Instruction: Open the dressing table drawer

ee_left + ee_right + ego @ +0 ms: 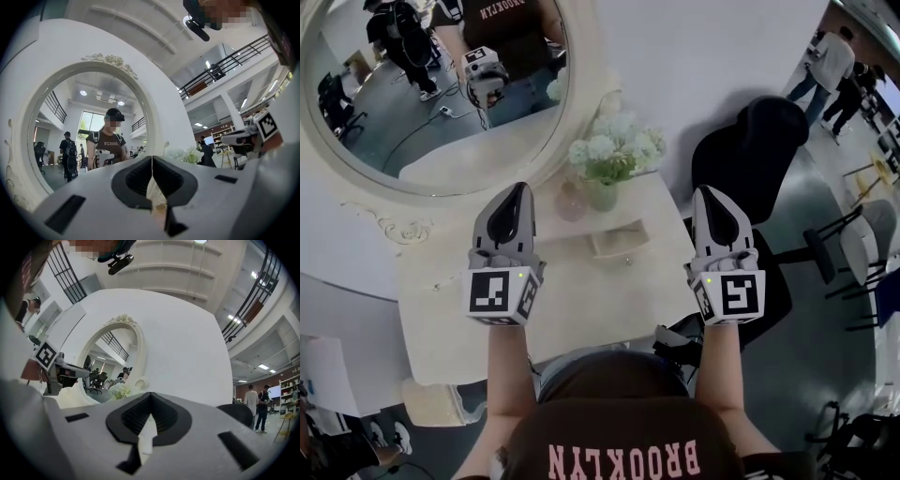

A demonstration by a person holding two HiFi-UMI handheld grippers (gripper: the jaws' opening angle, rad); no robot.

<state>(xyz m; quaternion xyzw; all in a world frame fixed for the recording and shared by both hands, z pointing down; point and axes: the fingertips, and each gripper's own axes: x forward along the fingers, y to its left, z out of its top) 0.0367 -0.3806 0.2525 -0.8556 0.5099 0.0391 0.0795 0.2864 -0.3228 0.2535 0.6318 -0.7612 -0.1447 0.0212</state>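
The cream dressing table (581,300) stands below me, with its round mirror (441,94) at the back left. Its drawer front is hidden under the table's near edge and my body. My left gripper (517,190) hovers over the left half of the tabletop, pointing at the mirror, its jaws shut on nothing. My right gripper (710,194) hangs past the table's right edge, also shut and empty. In the left gripper view the jaw tips (152,159) meet in front of the mirror frame (112,61). The right gripper view shows closed tips (150,395) facing the white wall.
A vase of white flowers (614,155) and a small pink vase (572,202) stand at the table's back, with a shallow cream tray (619,244) in front of them. A black chair (759,159) sits right of the table. A cream stool (441,403) stands at the lower left.
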